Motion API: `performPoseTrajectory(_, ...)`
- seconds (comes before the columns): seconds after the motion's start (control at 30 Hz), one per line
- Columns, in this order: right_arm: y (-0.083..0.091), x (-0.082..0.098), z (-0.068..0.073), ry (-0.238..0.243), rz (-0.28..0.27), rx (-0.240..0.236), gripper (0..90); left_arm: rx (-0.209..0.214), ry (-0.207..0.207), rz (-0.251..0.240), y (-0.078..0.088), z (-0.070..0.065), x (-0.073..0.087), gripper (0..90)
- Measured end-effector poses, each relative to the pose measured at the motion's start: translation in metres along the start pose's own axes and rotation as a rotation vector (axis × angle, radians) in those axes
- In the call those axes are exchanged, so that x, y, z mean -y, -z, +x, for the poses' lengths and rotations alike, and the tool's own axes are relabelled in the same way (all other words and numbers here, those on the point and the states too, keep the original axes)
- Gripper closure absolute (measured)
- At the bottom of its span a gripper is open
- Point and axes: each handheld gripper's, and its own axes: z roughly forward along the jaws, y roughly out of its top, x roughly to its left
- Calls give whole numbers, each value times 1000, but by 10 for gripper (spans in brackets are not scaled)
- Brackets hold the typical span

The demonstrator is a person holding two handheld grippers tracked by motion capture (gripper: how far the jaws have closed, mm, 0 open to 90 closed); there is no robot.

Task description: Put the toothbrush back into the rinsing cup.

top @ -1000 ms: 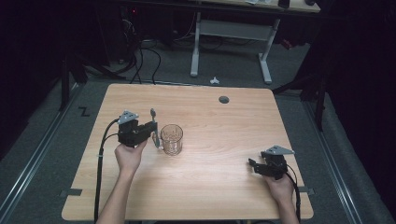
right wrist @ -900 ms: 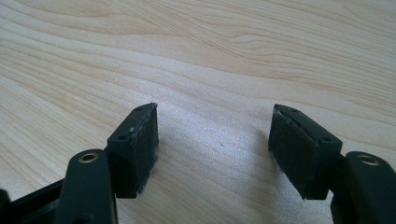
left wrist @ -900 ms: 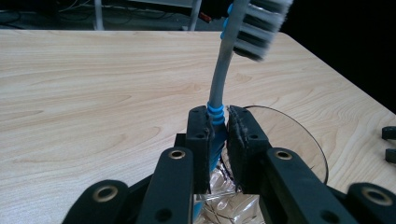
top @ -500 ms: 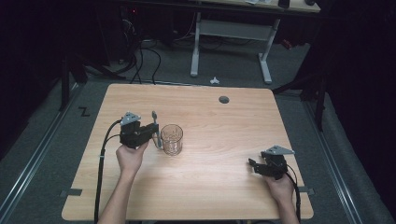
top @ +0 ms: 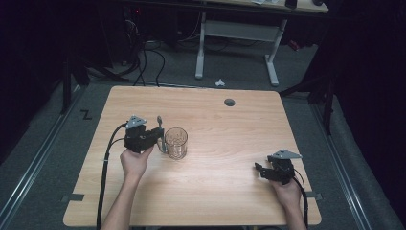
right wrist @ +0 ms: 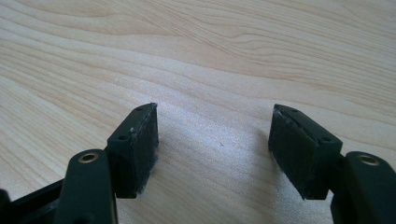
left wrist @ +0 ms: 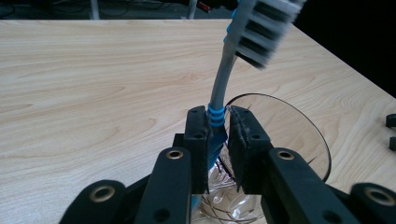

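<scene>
Left gripper (top: 160, 135) is clamping a toothbrush (left wrist: 223, 74) by its grey-and-blue handle, jaws pressed on both sides. The brush is standing bristles-up, its lower end running down against the rim of a clear patterned glass (top: 175, 143); from the left gripper view it is hard to tell whether the tail is already inside the glass or just outside the wall.

Right gripper (top: 262, 170) is resting low at the near right of the table, well apart from the glass, its jaws standing wide with nothing between them but bare wood.

Step in hand, as I am reading it: seating the toothbrush in the glass. Doing it well is meaning keeping the handle near upright, making sure the tail is clear of the rim, lowering until it is bearing on the bottom, and only then easing the grip, so the brush is leaning on the rim rather than tipping the glass. The glass looks light and unsteadied.

Surface: a pale wood-grain table (top: 230, 201) with a round cable port (top: 230, 102) near the far edge. Room is dim, grey carpet, a white desk frame (top: 234, 33) and cables behind.
</scene>
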Motion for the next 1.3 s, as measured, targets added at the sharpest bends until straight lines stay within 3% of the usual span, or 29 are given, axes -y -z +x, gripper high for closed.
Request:
performPoseTrajectory(0.27, 0, 0, 0, 0, 0, 0, 336, -1, -10, 9, 1, -2, 0, 682)
performPoseTrajectory(0.6, 0, 0, 0, -1, 1, 0, 336, -31, -10, -8, 5, -4, 3, 545)
performPoseTrajectory(1.3, 0, 0, 0, -1, 1, 0, 336, -78, -25, -21, 21, -4, 8, 511)
